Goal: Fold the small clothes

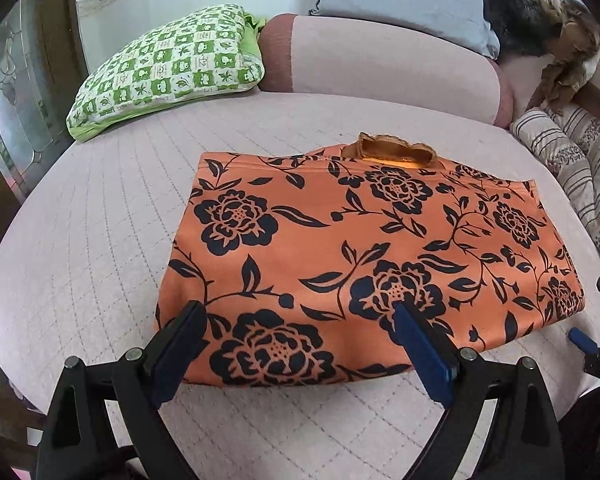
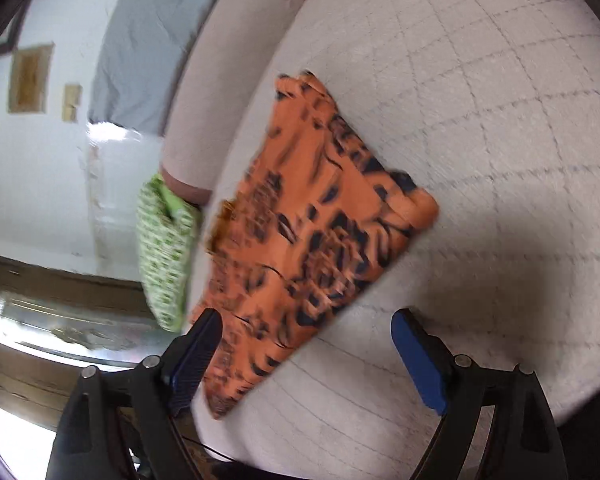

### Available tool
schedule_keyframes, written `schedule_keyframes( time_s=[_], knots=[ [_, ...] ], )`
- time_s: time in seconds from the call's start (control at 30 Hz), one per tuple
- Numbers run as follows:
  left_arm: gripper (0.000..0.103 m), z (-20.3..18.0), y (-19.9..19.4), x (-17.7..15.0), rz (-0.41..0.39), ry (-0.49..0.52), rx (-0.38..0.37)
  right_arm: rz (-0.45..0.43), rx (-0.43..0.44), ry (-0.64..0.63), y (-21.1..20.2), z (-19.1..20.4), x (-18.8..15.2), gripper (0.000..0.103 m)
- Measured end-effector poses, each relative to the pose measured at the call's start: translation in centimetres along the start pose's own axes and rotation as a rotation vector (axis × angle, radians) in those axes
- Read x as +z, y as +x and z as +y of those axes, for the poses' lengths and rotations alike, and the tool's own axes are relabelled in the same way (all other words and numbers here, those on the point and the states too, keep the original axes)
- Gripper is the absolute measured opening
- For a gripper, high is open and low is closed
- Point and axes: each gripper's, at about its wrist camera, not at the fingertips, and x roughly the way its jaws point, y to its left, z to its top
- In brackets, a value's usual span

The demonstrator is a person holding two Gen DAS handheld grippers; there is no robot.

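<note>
Both claws empty. Left gripper (image 1: 296, 324) has its jaws spread wide above the near edge of the folded orange garment with the dark floral print (image 1: 364, 256), pads clear of the cloth as far as I can tell. Right gripper (image 2: 306, 344) is also spread wide, nothing between the pads; its view is motion-blurred, so contact is hard to rule out.

Garment lies flat on the pale quilted bed cover (image 1: 100, 240), a tidy rectangle, long axis running left to right in the left view, brown neckline trim (image 1: 392, 152) at the far edge, near the pink bolster (image 1: 380, 60).

Judgement: fold just released. Next move needs both claws on one short end to halve it again, or a smoothing pass.
</note>
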Motion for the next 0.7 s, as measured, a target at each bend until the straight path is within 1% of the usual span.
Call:
schedule_keyframes(
  time_s=[0.03, 0.13, 0.17, 0.27, 0.37, 0.53, 0.7],
  knots=[
    [0.095, -0.1, -0.1, 0.0, 0.002, -0.006, 0.001, -0.004, -0.016, 0.024, 0.0, -0.4, 0.3, 0.088],
    [0.095, -0.7, -0.1, 0.2, 0.006, -0.005, 0.003, -0.011, 0.021, 0.09, 0.1, -1.3, 1.1, 0.088],
    [0.095, -1.0, 0.0, 0.3, 0.006, -0.001, 0.009, -0.017, 0.031, 0.093, -0.1, -1.2, 1.5, 0.089],
    [0.095, -1.7, 0.2, 0.6, 0.011, -0.009, 0.009, -0.054, 0.01, 0.076, 0.0, -0.9, 2.5, 0.089],
    [0.095, -2.8, 0.7, 0.9, 0.017, 0.004, 0.013, -0.055, 0.018, 0.091, 0.5, -1.2, 3.1, 0.089],
    [0.095, -3.9, 1.5, 1.1, 0.03, 0.023, 0.009, -0.069, 0.003, 0.036, 0.8, -0.2, 3.5, 0.088],
    [0.095, -4.2, 2.2, 1.2, 0.038, 0.026, 0.003, -0.076, -0.026, -0.009, 1.0, 0.6, 3.7, 0.088]
  ],
)
